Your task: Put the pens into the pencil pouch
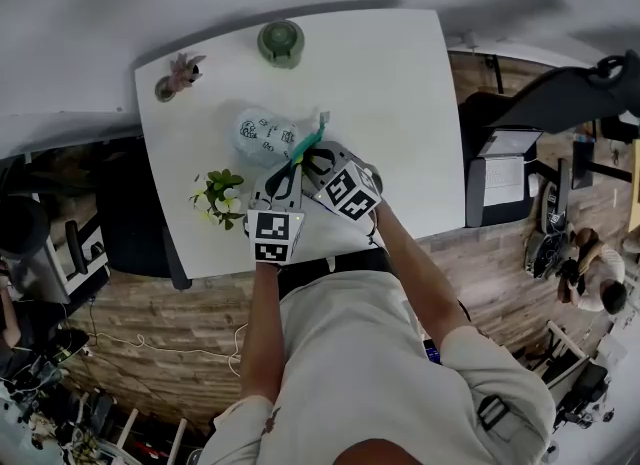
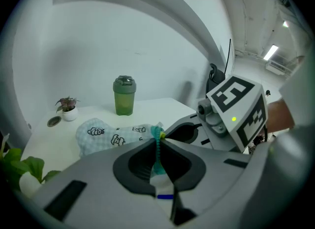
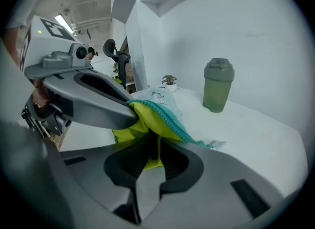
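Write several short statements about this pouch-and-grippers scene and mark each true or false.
1. The left gripper is shut on the pale printed fabric pencil pouch. True.
2. The green lidded bottle lies on its side. False: it stands upright.
3. The right gripper hangs empty, away from the pouch. False: it is shut on the pouch's open edge, at the yellow lining.
4. A small potted plant with pinkish leaves stands on the white table. True.
5. The bottle stands inside the pouch. False: it stands apart, behind it.
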